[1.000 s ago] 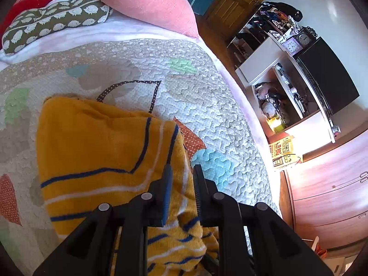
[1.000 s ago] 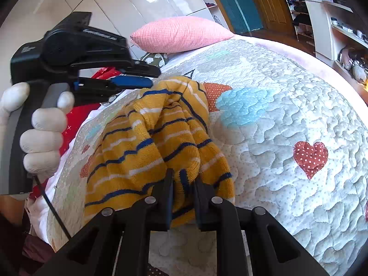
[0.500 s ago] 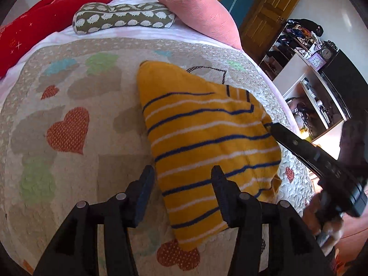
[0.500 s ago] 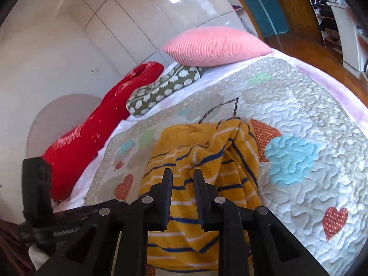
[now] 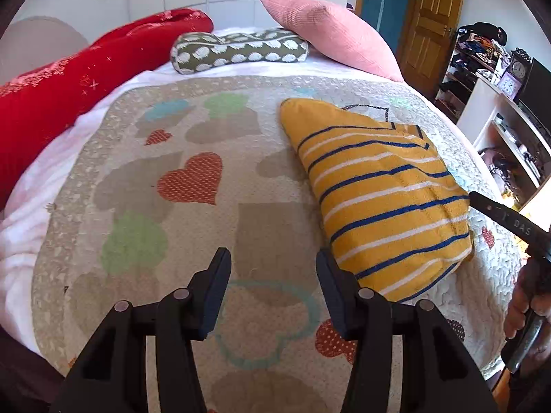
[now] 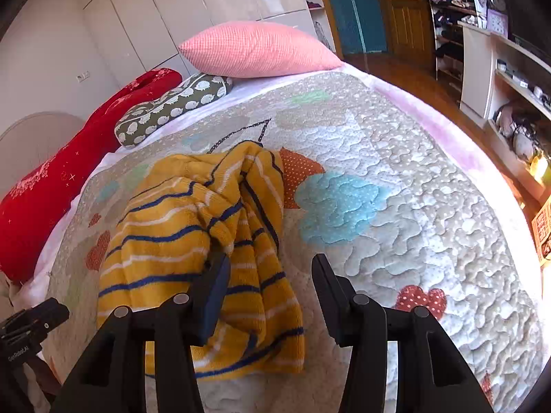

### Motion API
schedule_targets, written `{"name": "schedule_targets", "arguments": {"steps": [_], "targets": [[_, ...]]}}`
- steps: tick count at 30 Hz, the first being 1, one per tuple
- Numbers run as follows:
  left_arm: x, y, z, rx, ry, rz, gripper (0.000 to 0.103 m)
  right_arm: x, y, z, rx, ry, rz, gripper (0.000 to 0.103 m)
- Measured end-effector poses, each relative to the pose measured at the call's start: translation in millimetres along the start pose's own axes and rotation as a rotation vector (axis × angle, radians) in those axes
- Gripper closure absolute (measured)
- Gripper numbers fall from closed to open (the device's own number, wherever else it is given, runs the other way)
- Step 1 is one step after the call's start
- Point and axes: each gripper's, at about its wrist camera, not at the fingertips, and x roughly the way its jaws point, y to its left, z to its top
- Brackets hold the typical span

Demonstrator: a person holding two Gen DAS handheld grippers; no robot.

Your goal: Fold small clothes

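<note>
- Yellow striped sweater [image 5: 382,199] lies folded on the quilt [image 5: 165,179], right of frame centre.
- Left claw [image 5: 272,285], jaws spread and empty, sits lower centre, just left of it.
- Right claw [image 6: 270,290], spread wide, hangs over the sweater's lower edge.

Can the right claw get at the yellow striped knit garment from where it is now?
Probably yes: the right claw is open, the yellow striped knit garment lies just ahead on the quilt, nothing between.

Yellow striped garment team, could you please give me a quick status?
Left gripper open, right gripper open. Yellow striped garment lying released on quilt. Nothing in the way.
</note>
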Motion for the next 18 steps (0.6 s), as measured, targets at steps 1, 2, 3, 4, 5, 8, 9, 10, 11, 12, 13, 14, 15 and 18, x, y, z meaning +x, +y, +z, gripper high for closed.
{"name": "schedule_targets", "arguments": {"steps": [1,2,3,4,5,8,9,10,11,12,13,14,15,18], "targets": [[-5.4,0.7,-4.0,-0.003,-0.015,0.021,0.049,-8.7,2.9,-3.5,-0.012,-0.019,-0.01,0.052],[-11.3,1.0,-8.9,-0.003,-0.03,0.043,0.046,-17.4,7.0,-7.4,-0.027,-0.043,-0.023,0.052],[-16.3,1.1,-12.7,-0.005,-0.045,0.065,0.046,-26.3,13.3,-10.7,-0.049,-0.073,-0.037,0.052],[-21.8,1.6,-17.2,-0.012,-0.065,0.095,0.046,-33.6,21.4,-14.1,-0.078,-0.104,-0.048,0.052],[-27.1,2.6,-22.1,-0.02,-0.086,0.126,0.045,-39.7,30.0,-17.7,-0.106,-0.132,-0.053,0.052],[-34.2,2.8,-32.1,-0.004,-0.106,0.165,0.044,-46.1,51.3,-25.6,-0.141,-0.159,-0.007,0.052],[-36.7,1.9,-34.8,0.011,-0.107,0.175,0.044,-42.9,56.6,-26.7,-0.141,-0.141,0.027,0.052],[-39.3,1.2,-36.9,0.019,-0.11,0.18,0.044,-37.7,61.1,-26.8,-0.135,-0.118,0.059,0.052],[-43.4,1.6,-39.0,0.019,-0.115,0.181,0.044,-31.1,63.3,-27.2,-0.123,-0.094,0.085,0.052],[-47.6,2.5,-41.0,0.014,-0.12,0.179,0.044,-22.3,63.8,-27.5,-0.108,-0.062,0.111,0.05],[-51.4,3.5,-42.6,0.009,-0.123,0.174,0.043,-10.6,62.5,-28.3,-0.091,-0.016,0.13,0.05],[-54.8,4.3,-43.8,0.005,-0.125,0.171,0.043,3.8,59.3,-29.8,-0.069,0.037,0.126,0.051],[-58.0,4.6,-45.0,0.003,-0.128,0.171,0.042,16.7,53.6,-33.2,-0.044,0.086,0.101,0.051],[-66.0,3.4,-48.7,0.006,-0.14,0.173,0.039,23.0,37.3,-42.0,0.003,0.096,0.114,0.051]]}}
